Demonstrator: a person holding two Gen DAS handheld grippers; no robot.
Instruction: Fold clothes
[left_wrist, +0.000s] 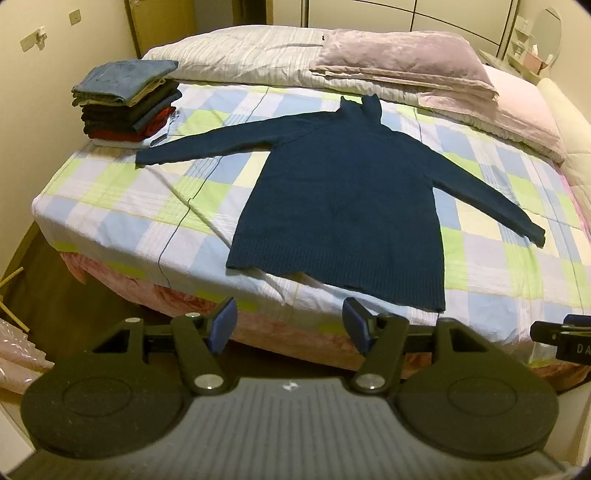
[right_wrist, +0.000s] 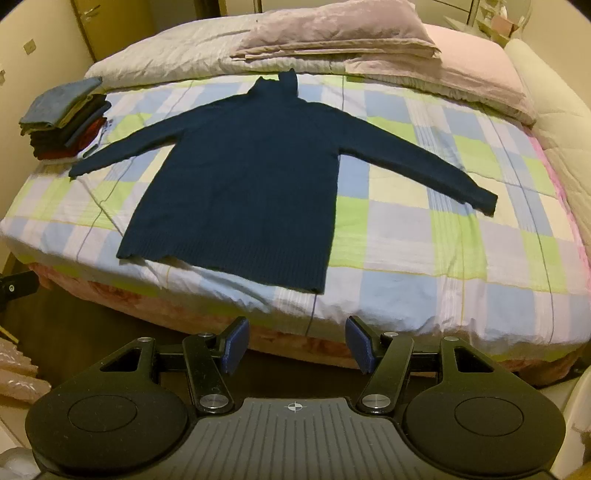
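While both tools hang short of the bed's near edge, the scene reads as follows.

Bed (right_wrist: 461, 240): it fills most of both views, covered by a checked sheet in pale blue, green and white.
Bedding at the head: a striped quilt (right_wrist: 177, 55) lies across the far end, with a mauve pillow (right_wrist: 332, 29) on top of it.
Sweater (right_wrist: 243, 177): dark blue, high-necked, lying flat on the sheet, hem near the bed's near edge, collar toward the quilt, both sleeves spread outward and not folded.
Stack of folded clothes (left_wrist: 129, 99): on the far left corner of the bed, just beside the left sleeve's cuff; a blue piece on top, dark and red ones below.
Left tool (left_wrist: 290, 325): spread, nothing between its blue pads, apart from the sweater.
Right tool (right_wrist: 297, 343): spread likewise, empty, apart from the hem.
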